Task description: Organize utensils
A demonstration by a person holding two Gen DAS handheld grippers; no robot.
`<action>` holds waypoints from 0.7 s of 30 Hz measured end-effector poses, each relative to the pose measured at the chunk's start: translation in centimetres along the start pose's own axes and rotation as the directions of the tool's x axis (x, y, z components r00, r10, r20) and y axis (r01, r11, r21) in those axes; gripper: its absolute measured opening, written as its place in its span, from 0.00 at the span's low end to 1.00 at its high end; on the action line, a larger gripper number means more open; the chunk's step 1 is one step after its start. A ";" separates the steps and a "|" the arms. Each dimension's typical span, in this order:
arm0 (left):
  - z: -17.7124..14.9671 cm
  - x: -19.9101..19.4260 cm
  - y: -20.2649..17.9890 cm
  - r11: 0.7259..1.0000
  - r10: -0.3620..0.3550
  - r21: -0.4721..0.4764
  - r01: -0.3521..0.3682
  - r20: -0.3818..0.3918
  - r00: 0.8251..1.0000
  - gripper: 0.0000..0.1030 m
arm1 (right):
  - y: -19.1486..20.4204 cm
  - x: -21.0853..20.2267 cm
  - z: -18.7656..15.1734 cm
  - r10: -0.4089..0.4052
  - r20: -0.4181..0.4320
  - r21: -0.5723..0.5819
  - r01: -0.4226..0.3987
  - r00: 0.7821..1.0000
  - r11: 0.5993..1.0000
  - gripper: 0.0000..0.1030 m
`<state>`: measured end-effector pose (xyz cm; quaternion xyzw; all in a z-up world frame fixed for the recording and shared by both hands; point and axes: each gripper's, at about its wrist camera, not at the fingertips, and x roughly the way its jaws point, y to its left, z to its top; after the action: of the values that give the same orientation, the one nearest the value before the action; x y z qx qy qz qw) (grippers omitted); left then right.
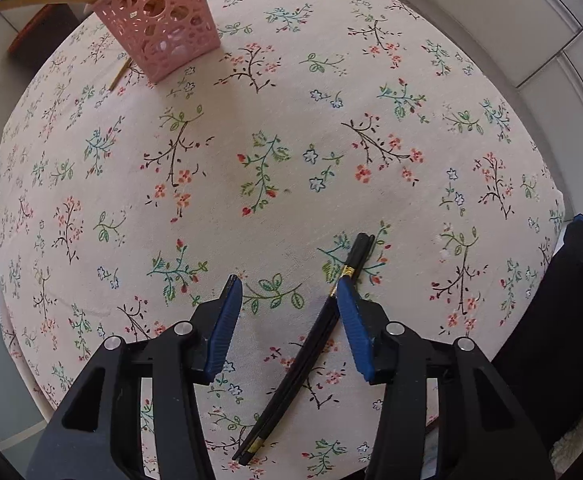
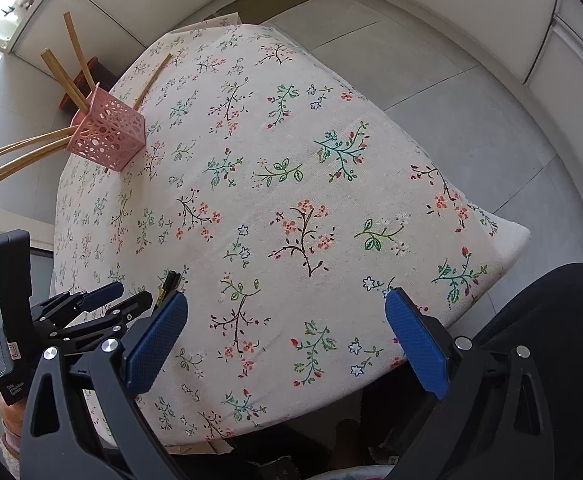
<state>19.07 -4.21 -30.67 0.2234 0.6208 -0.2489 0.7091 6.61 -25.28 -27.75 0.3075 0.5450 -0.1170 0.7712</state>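
Note:
A pair of black chopsticks (image 1: 311, 348) with gold bands lies on the flowered tablecloth (image 1: 251, 120). My left gripper (image 1: 289, 284) points down over it. The pair lies between the blue pads, close against the right-hand pad (image 1: 351, 320) and well apart from the other. The jaws stand apart with no grip. A pink perforated basket (image 1: 159, 20) stands at the far left and holds several wooden chopsticks (image 2: 67, 64). In the right wrist view my right gripper (image 2: 287, 298) hangs wide open over bare cloth, with the left gripper (image 2: 135, 293) to its left and the black chopsticks' tip (image 2: 169, 280) showing beside it.
One loose wooden chopstick (image 2: 153, 80) lies on the cloth behind the basket (image 2: 107, 136). The table's edges fall away to tiled floor (image 2: 431, 80) on the right. A person's dark-clothed leg (image 2: 551, 320) is at the near right edge. A brown stand (image 2: 91, 76) sits on the floor beyond the basket.

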 end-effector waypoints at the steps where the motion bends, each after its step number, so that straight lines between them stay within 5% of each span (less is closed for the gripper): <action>1: 0.2 0.1 0.0 1.000 0.000 0.004 0.000 -0.006 1.000 0.46 | 0.0 0.1 0.0 -0.001 -0.003 0.000 0.001 1.000 1.000 0.94; 9: 0.6 -1.9 1.3 0.998 -0.034 -0.052 0.038 0.068 0.997 0.46 | 1.0 -0.4 3.6 0.077 0.021 0.076 -0.078 0.997 0.994 0.94; 11: 0.5 -3.1 1.8 0.996 -0.052 -0.070 0.060 0.106 0.993 0.46 | 1.8 0.7 6.8 0.166 0.008 0.116 -0.166 0.986 0.979 0.94; 15: -0.3 -5.9 3.0 0.988 -0.107 -0.090 0.127 0.204 0.973 0.46 | 2.4 4.9 14.9 0.417 -0.003 0.294 -0.398 0.909 0.869 0.94; 18: -1.2 -7.2 3.0 0.981 -0.110 -0.125 0.145 0.255 0.961 0.48 | 6.1 8.3 21.1 0.381 -0.104 0.191 -0.358 0.919 0.914 0.94; 21: -1.3 -7.9 3.8 0.974 -0.113 -0.159 0.163 0.283 0.953 0.48 | 9.1 11.8 25.6 0.387 -0.202 0.218 -0.344 0.900 0.913 0.93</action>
<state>19.64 0.20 -22.98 0.0780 0.5517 -0.2692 0.7856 35.39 -31.73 -29.84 0.4838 0.5541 0.0207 0.6771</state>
